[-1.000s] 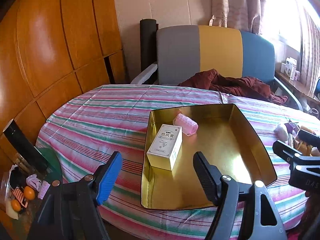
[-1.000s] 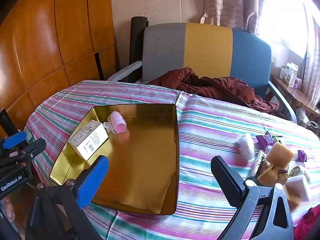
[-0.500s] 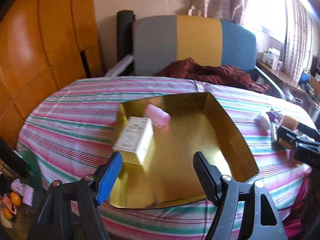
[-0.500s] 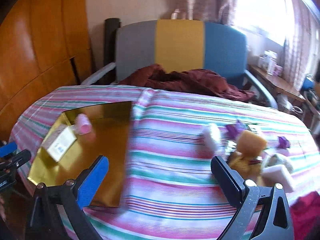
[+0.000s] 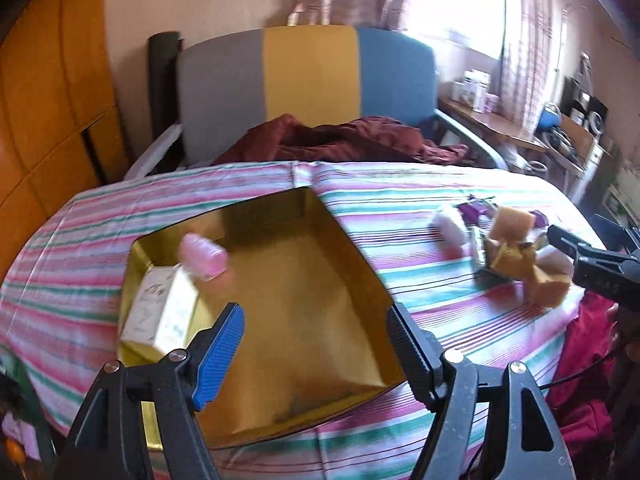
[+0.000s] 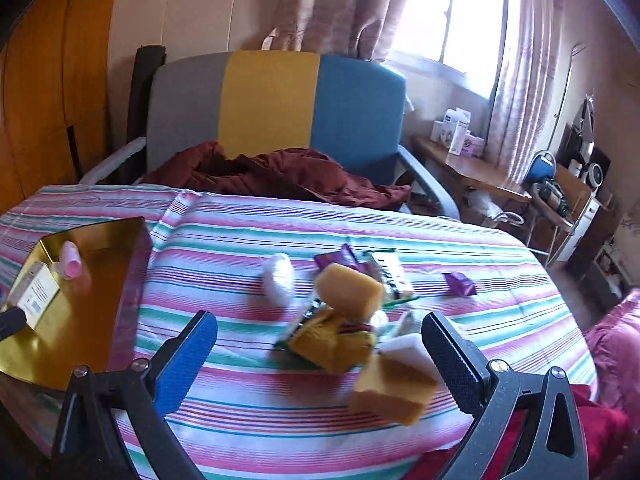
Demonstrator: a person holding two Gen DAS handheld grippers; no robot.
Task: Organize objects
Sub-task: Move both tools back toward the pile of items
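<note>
Where motion blur smeared both views, print on the white box (image 5: 162, 308) could not be read, and the pile of small items (image 6: 352, 320) on the striped table (image 6: 460, 248) was hard to sort: yellow sponge blocks, a white puff and purple wrappers were made out, little else. Left gripper (image 5: 314, 344) was seen with fingers spread wide and empty above the gold tray (image 5: 352, 240), which held the box and a pink roller (image 5: 202, 258) at its far left end. Right gripper (image 6: 318, 354) was likewise released, nothing between its fingers, hung just over the pile. Tray was cut off at the left edge in the right view. Compared with a second earlier, both cameras were found swung rightward; right gripper had been carried from tray to pile.
</note>
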